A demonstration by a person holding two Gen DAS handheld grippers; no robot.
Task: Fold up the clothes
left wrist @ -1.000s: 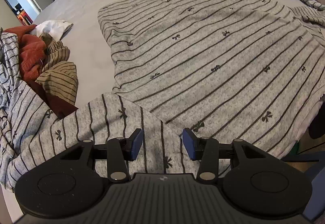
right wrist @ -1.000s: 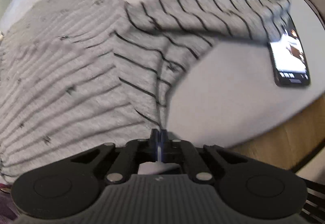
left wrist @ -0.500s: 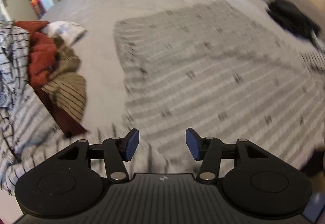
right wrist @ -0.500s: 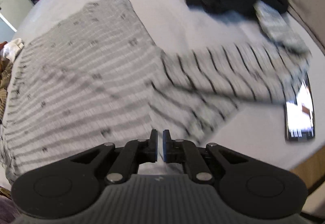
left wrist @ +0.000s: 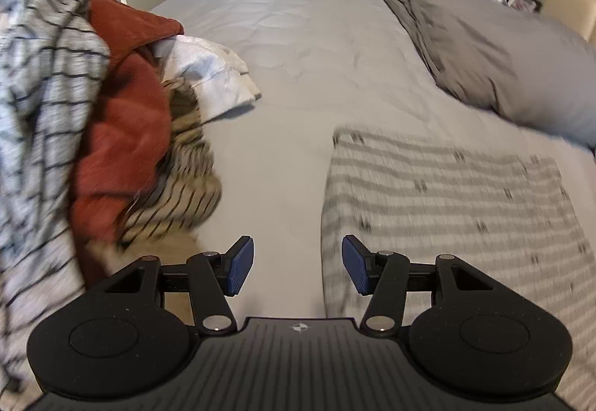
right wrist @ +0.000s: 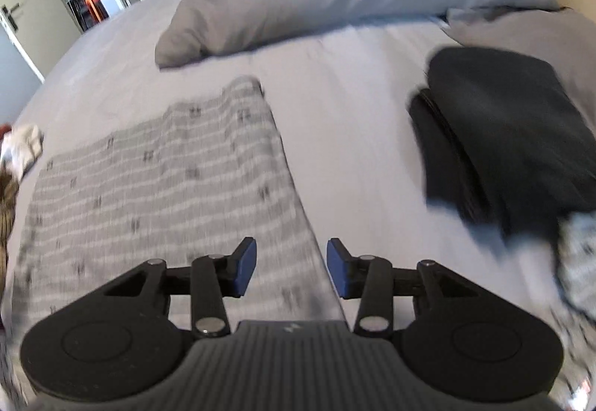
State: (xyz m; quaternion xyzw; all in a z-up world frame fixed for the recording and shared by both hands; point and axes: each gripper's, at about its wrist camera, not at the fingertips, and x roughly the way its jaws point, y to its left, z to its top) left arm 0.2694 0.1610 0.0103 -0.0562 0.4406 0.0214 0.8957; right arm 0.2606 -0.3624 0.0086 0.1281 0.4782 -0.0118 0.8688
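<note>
grey striped knit top with little bow print (left wrist: 447, 195) lies flat on pale grey bedsheet (left wrist: 298, 49), centre-right of left view. left gripper (left wrist: 298, 264) and right gripper (right wrist: 291, 267) both jaws apart, empty. risk imo: grabbing one layer only, fold goes crooked.

Two matching black handheld grippers

The left gripper (left wrist: 298, 265) and right gripper (right wrist: 291, 267) each have blue ribbed finger pads (left wrist: 241, 265), black linkage arms with silver pivot screws, round side discs, and a ribbed grey body bearing a small white mark.
</note>
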